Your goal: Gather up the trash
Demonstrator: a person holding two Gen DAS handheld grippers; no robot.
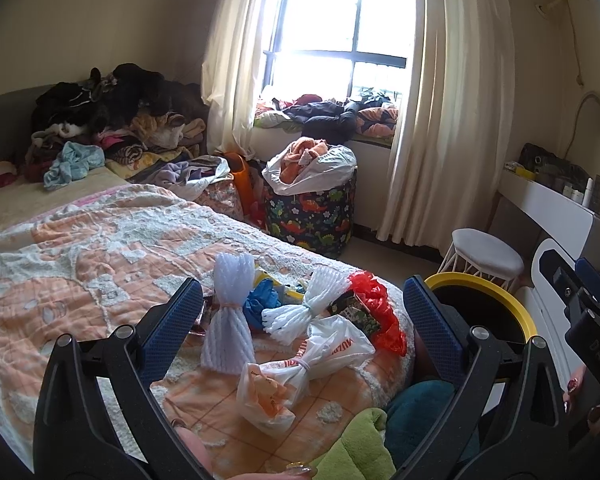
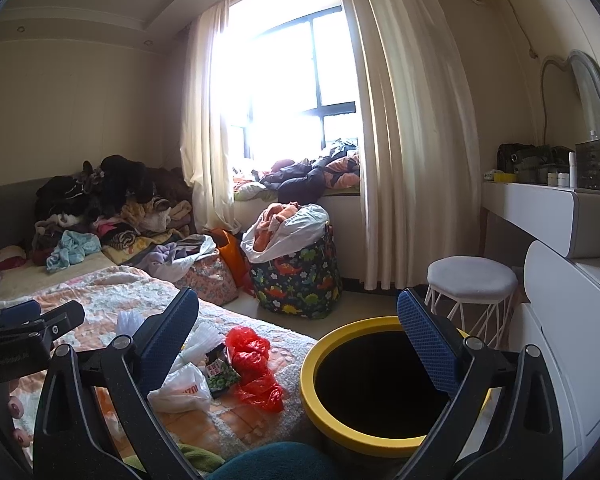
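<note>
A heap of trash lies on the bed's orange-and-white quilt, straight ahead of the left claw and framed between its two blue-padded fingers: two bundles of white foam netting, a crumpled blue scrap between them, a white plastic bag with orange print nearest the claw, a small printed packet, and a red plastic bag at the far right of the heap. The left claw stands wide open and has hold of nothing. Beyond its right finger sits the yellow-rimmed bin, on the floor against the bed's edge. The right claw is likewise spread wide and empty, with the bin's dark mouth just ahead of its right finger and the red bag ahead of its left one. Past the bin stand a white stool and a dinosaur-print basket stuffed with laundry under the curtained window.
</note>
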